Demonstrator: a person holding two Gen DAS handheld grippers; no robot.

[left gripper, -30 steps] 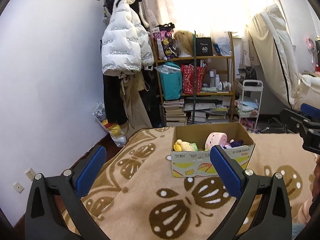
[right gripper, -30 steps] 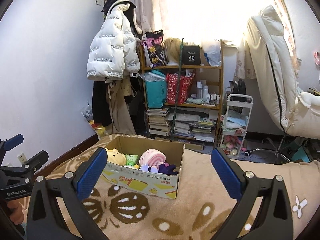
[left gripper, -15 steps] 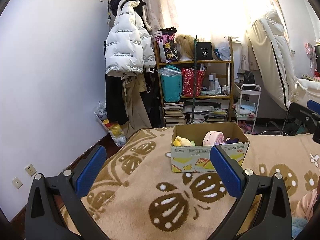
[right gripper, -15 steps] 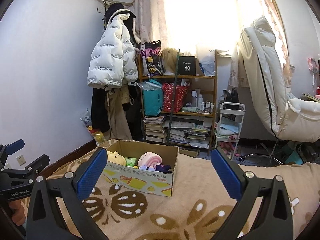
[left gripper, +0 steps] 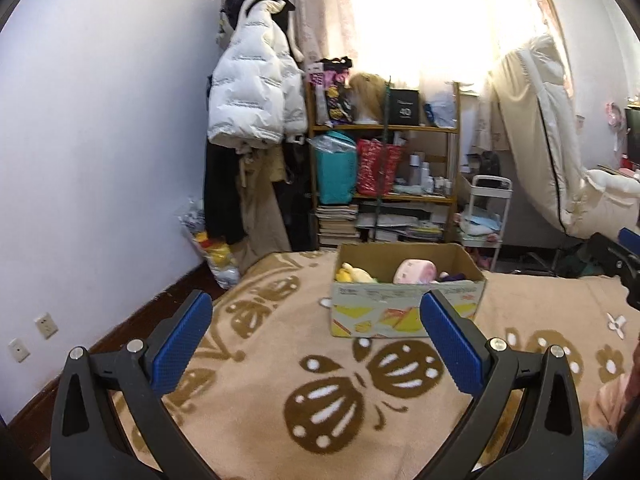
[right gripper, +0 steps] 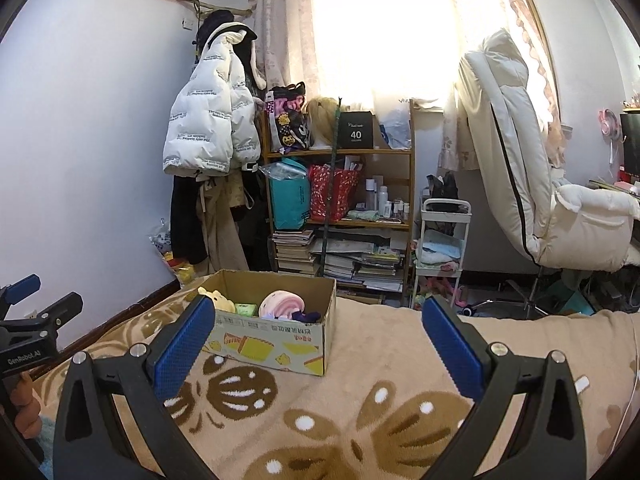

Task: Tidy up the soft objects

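An open cardboard box [left gripper: 404,312] [right gripper: 272,332] stands on the beige butterfly-patterned blanket [left gripper: 332,392] [right gripper: 360,396]. Inside it are a yellow plush [left gripper: 354,275] [right gripper: 216,298], a pink plush [left gripper: 414,272] [right gripper: 282,303], a purple soft thing [right gripper: 306,315] and a green item [right gripper: 245,309]. My left gripper [left gripper: 318,340] is open and empty, held back from the box. My right gripper [right gripper: 320,344] is open and empty, to the right of the box. The left gripper also shows at the left edge of the right wrist view [right gripper: 24,320].
A shelf [right gripper: 340,208] with bags and books stands behind the bed, with a white jacket [left gripper: 252,100] hanging to its left. A small white cart [right gripper: 440,252] and a cream chair [right gripper: 532,200] are on the right. The wall [left gripper: 100,160] runs along the left.
Both grippers have pulled back and risen, so the box looks smaller and farther away. Both stay open and empty.
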